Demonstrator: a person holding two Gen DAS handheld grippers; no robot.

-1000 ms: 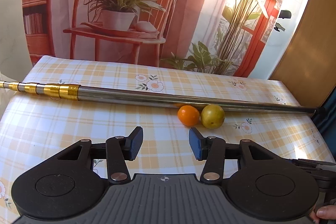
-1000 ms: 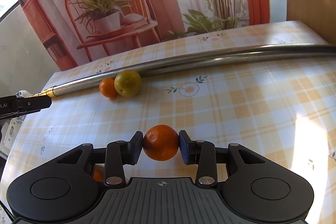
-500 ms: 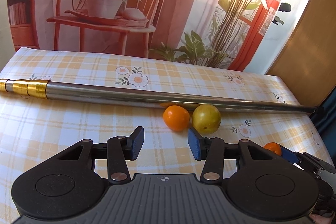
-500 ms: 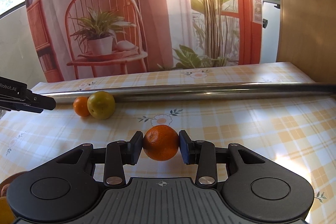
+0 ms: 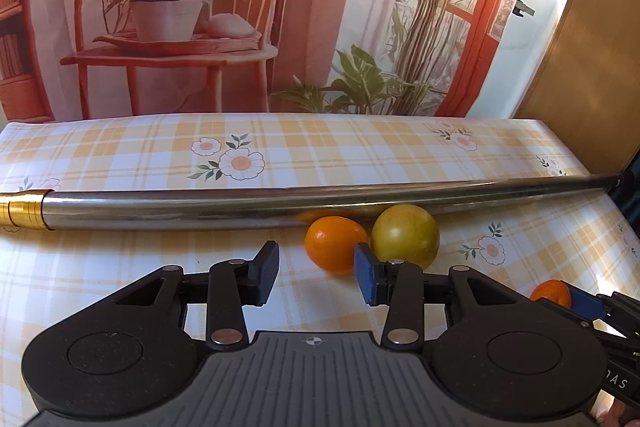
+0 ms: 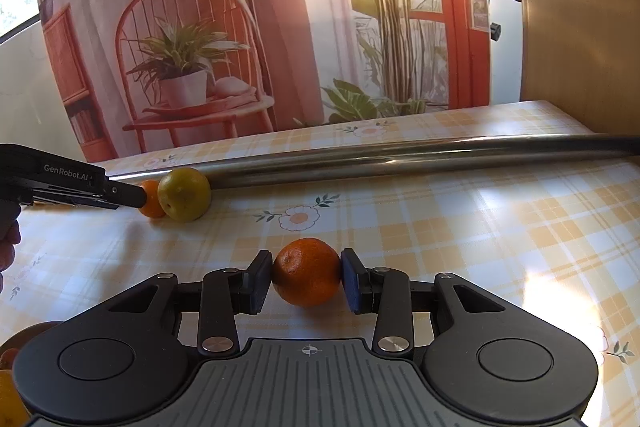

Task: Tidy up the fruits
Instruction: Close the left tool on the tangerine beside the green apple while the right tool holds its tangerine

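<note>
Orange mandarin stays pinched in right claw; left claw (gaping, empty) has neared small orange.

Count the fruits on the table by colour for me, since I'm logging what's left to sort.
Orange: 2, the small orange fruit by the metal pole and the orange held in the right tool.
Yellow-green: 1, the yellow-green fruit.
Total: 3.

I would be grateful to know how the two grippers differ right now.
The right gripper is shut on an orange; the left gripper is open and holds nothing. The right one is out over open tablecloth, while the left one sits close by the small orange and yellow-green fruit lying against the metal pole. Both are the same black two-finger build.
</note>
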